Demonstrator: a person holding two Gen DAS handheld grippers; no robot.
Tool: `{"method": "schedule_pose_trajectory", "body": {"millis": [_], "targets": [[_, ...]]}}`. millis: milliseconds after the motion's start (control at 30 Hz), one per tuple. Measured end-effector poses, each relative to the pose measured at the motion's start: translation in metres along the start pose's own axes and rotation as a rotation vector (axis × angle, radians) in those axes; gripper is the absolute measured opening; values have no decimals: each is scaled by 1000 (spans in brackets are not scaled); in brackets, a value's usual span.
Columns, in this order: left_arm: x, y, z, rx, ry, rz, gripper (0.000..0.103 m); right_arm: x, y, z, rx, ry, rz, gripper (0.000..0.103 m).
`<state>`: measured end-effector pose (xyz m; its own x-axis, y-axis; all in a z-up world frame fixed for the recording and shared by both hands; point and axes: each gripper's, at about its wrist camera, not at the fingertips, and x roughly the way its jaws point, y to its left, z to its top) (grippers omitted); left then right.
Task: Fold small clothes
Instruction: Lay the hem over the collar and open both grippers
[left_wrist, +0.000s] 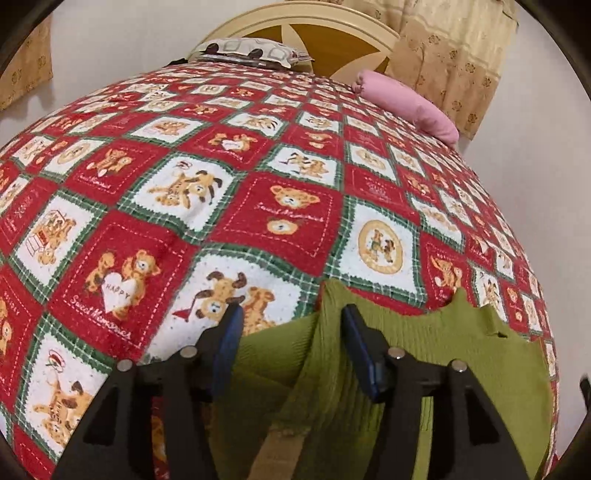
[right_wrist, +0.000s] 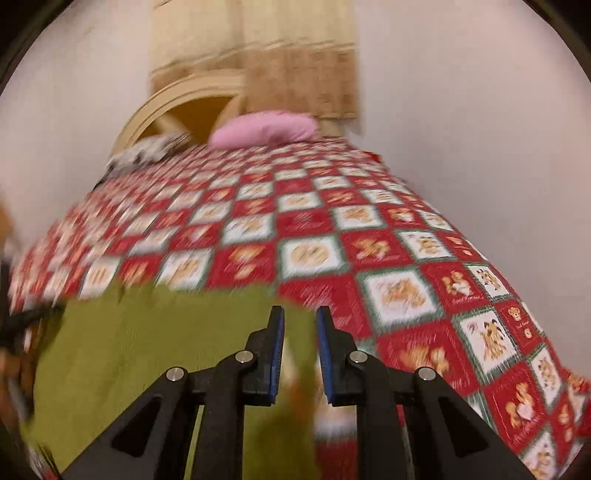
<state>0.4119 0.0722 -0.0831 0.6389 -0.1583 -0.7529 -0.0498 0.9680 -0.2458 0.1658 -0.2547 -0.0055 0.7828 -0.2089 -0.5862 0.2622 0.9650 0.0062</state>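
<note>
1. The red, white and green teddy-bear bedspread (left_wrist: 258, 206) covers the whole bed under me.
2. The green ribbed garment (left_wrist: 461, 354) lies on its near edge, one strip running up between my left fingers.
3. A pink pillow (left_wrist: 410, 107) rests by the headboard (left_wrist: 314, 33).
4. My left tongs (left_wrist: 291, 328) are spread wide.
5. My right tongs (right_wrist: 300, 325) stand narrowly parted over the garment's edge, pinching nothing I can see.

Both tongs share one build. The left tongs (left_wrist: 291, 314) have matte black angular plastic arms, two round silver pivot screws on each arm and blue ribbed pads (left_wrist: 231, 349) lining the inner faces. The right tongs (right_wrist: 300, 314) look identical.
</note>
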Motion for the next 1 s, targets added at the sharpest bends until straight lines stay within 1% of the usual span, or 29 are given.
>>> {"method": "schedule_pose_trajectory", "body": {"millis": [67,100,167,233,267,300,367,433,533,633,700,800,867,900,933,967,1000], "targets": [[-1,-6,1,35,14,23,59,-8,18,-17,-68,26,33,18],[-6,-10,2,67,26,52,59,-9,26,-25,-91,38,46,18],[-23,-19,-2,135,15,92,57,-2,38,-40,-132,62,46,18],[-49,-28,-14,199,-16,90,63,14,44,-57,-151,114,30,18],[-64,-31,-24,232,-23,69,69,22,46,-62,-160,138,25,18],[-75,-32,-33,250,-31,61,73,28,44,-65,-152,147,24,19],[-95,-29,-55,274,-51,78,78,30,40,-64,-129,143,36,20],[-108,-23,-78,277,-54,114,78,29,38,-66,-124,132,36,21],[-116,-16,-97,238,-53,147,78,28,38,-66,-124,127,36,21],[-123,-17,-112,207,-52,125,78,28,38,-66,-128,127,32,21],[-123,-21,-119,217,-52,131,78,28,39,-66,-135,126,25,21],[-117,-26,-130,239,-44,173,78,28,41,-64,-147,128,11,22],[-110,-26,-134,242,-36,189,78,24,44,-59,-160,145,-23,23],[-110,-26,-137,243,-38,195,78,17,46,-56,-164,136,-58,23],[-110,-26,-136,242,-41,196,78,8,48,-55,-151,110,-74,23],[-111,-25,-137,238,-43,195,80,-11,49,-54,-107,57,-50,23],[-112,-24,-137,233,-42,196,82,-20,52,-54,-83,39,-18,23]]}}
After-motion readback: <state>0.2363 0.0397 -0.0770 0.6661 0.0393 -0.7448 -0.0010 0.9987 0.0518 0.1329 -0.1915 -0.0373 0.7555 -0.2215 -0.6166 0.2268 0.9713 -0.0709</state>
